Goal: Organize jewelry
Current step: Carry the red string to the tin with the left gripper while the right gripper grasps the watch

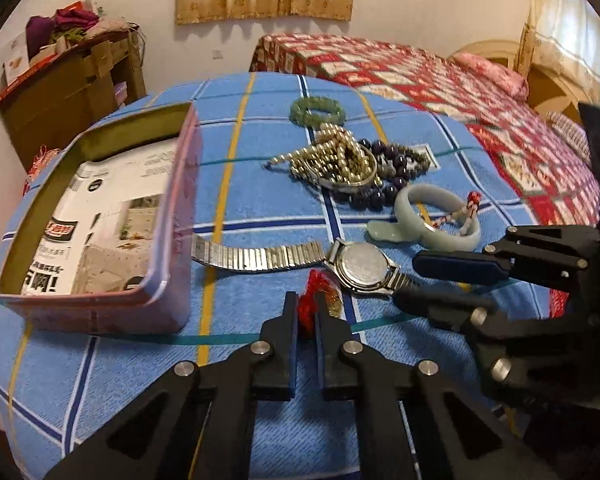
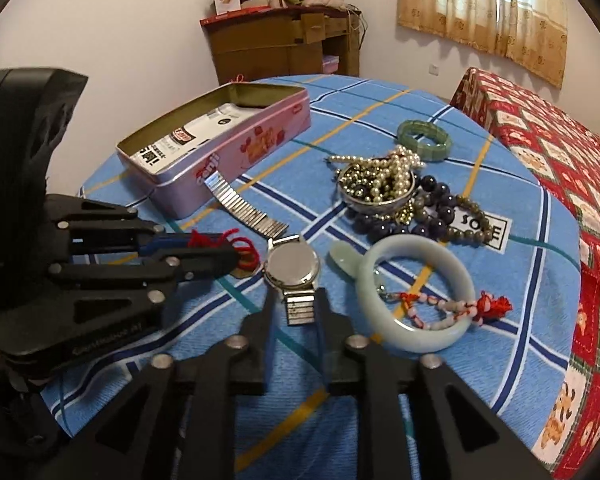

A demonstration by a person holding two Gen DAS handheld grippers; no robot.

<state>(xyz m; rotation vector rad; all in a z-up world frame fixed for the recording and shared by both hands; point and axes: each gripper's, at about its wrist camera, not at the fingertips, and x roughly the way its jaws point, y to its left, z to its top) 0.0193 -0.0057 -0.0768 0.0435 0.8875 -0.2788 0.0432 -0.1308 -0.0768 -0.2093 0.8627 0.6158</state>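
Observation:
An open pink tin (image 1: 100, 216) (image 2: 216, 148) lined with printed paper stands on the blue checked cloth. My left gripper (image 1: 306, 300) (image 2: 224, 250) is shut on a red-corded charm (image 1: 314, 300) (image 2: 240, 250) lying on the cloth. My right gripper (image 2: 296, 300) (image 1: 408, 280) is open, its fingers either side of the short strap end of a silver watch (image 2: 292, 268) (image 1: 360, 266), which lies face down. A pale jade bangle (image 2: 416, 296) (image 1: 440, 216), a pile of pearl and dark bead strings (image 2: 384, 188) (image 1: 340, 160) and a green bracelet (image 2: 424, 138) (image 1: 318, 110) lie beyond.
A bed with a red patterned quilt (image 1: 460, 92) (image 2: 560, 152) stands beside the table. A wooden cabinet (image 2: 284, 44) (image 1: 68, 84) piled with clothes stands at the wall. The table edge curves close behind both grippers.

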